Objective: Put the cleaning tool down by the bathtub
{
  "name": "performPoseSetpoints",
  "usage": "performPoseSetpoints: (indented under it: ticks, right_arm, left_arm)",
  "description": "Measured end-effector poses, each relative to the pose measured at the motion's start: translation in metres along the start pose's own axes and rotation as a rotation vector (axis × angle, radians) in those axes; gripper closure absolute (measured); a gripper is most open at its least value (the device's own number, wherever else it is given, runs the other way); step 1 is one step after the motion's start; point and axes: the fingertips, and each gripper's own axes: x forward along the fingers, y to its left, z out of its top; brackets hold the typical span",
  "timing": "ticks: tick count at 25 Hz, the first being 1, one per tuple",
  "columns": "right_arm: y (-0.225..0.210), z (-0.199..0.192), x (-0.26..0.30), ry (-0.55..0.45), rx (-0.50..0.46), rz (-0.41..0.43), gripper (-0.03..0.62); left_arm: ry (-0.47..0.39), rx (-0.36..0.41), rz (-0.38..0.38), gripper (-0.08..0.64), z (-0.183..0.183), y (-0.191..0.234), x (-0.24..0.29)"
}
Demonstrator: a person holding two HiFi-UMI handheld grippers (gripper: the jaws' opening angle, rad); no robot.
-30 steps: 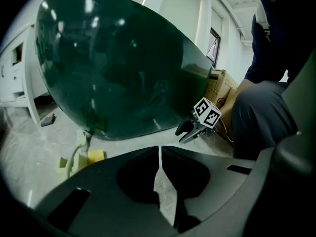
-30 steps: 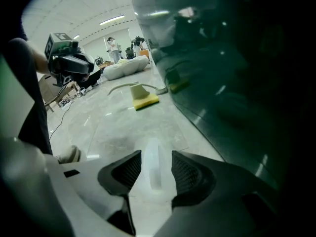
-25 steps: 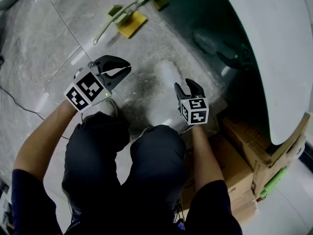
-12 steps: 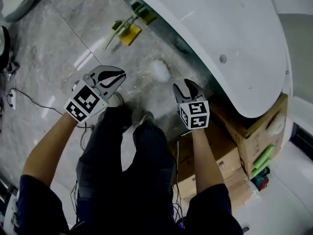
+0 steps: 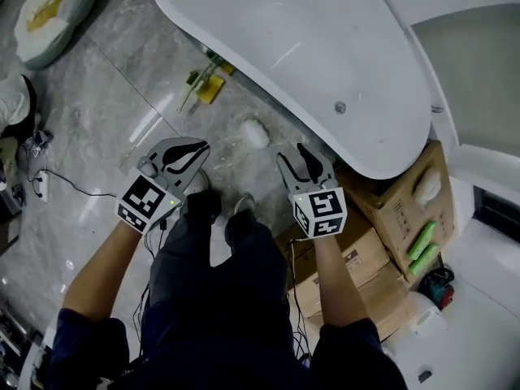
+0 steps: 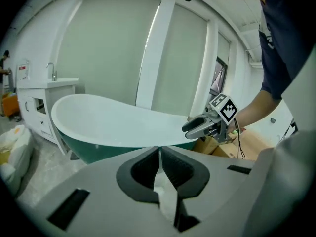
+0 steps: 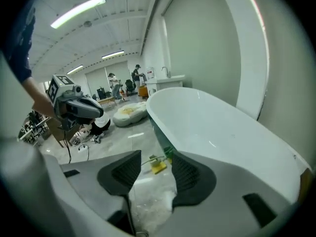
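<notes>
The cleaning tool (image 5: pixel 204 84), a yellow sponge head on a pale green handle, lies on the grey floor against the side of the white bathtub (image 5: pixel 325 47). Neither gripper touches it. My left gripper (image 5: pixel 185 153) hangs shut and empty above the floor, well short of the tool. Level with it on the right, my right gripper (image 5: pixel 300 166) is open and empty near the tub's rounded end. In the right gripper view the tool (image 7: pixel 158 167) shows far off between the open jaws of that gripper (image 7: pixel 155 171). The left gripper view shows its own gripper (image 6: pixel 159 154) with jaws together before the tub (image 6: pixel 113 122).
A white smear (image 5: pixel 254 132) marks the floor between the grippers. Cardboard boxes (image 5: pixel 390 210) with green bottles (image 5: pixel 422 246) stand at the right under the tub's end. A white bag (image 5: pixel 57 10) and cables (image 5: pixel 49 181) lie at the left. The person's dark-trousered legs (image 5: pixel 219 299) are below.
The head view has risen and pulled back, so the whole tub now shows and the tool looks smaller and farther. Both grippers stay empty, still side by side.
</notes>
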Motion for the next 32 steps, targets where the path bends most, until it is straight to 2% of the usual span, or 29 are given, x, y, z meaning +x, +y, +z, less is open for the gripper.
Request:
performPoseSetpoints:
  ticks: [11,16,23,32]
  right_arm:
    - [0.024,0.129,-0.105,-0.178,-0.024,-0.003,0.391]
    - [0.028,0.181,-0.143,-0.282,-0.029,-0.015,0.391]
    - [0.034,0.228,-0.206,-0.407,-0.053,-0.042,0.391]
    - [0.042,0.260,-0.283,-0.530,-0.086,-0.081,0.399]
  left_arm:
    - [-0.123,-0.021,0.051,0.517,0.114,-0.035,-0.066]
    - [-0.186,0.046,0.050,0.517,0.177,-0.050,-0.083]
    - [-0.278,0.101,0.048,0.517,0.243,-0.084,-0.111]
    - [-0.330,0.160,0.045,0.517,0.286,-0.127,-0.125]
